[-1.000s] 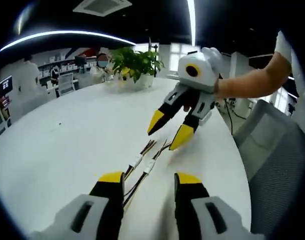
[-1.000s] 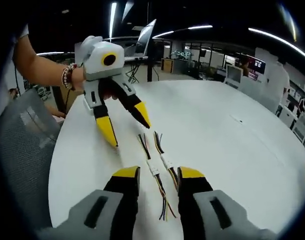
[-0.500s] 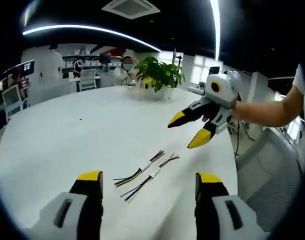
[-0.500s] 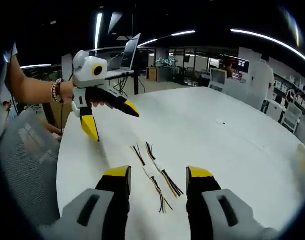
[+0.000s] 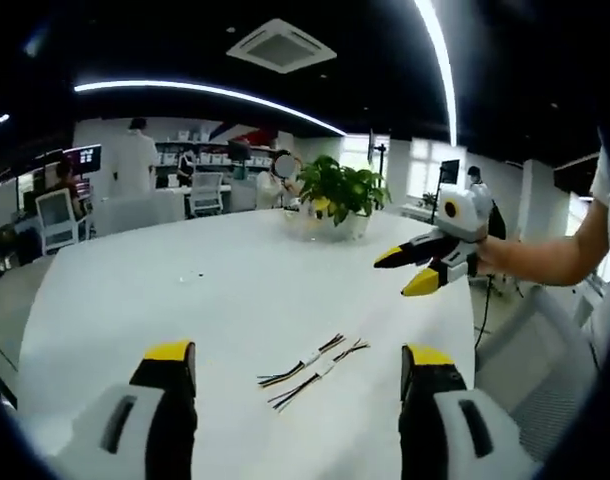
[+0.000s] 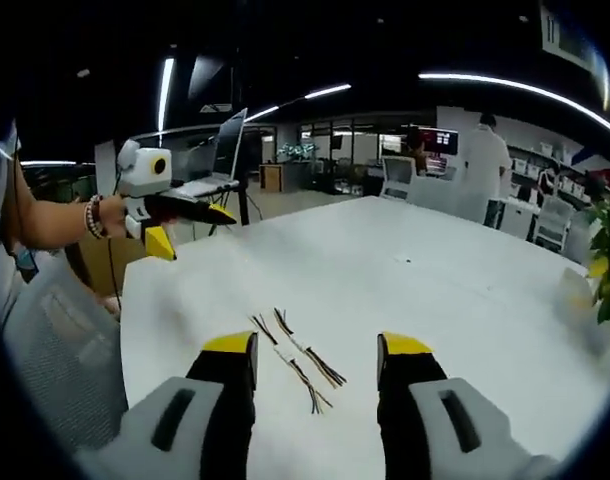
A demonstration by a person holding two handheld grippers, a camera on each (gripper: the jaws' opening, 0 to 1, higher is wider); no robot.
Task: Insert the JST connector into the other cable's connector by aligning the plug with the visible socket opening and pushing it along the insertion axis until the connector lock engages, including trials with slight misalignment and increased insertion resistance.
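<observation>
Two short wire cables, each with a small white JST connector, lie side by side and unjoined on the white table: one cable and the other cable. My left gripper hovers open well short of them with nothing between its jaws; it also appears in the right gripper view, held in a hand above the table's far left edge. My right gripper is open and empty too, and in the left gripper view it is raised at the right, beyond the cables.
A round white table carries a potted plant at its far side. A mesh office chair stands by the table edge. People, desks and monitors fill the office behind.
Both grippers have drawn back and up from the cables, which now look smaller and farther away. The jaws stand wider apart. The cables have stayed where they lay.
</observation>
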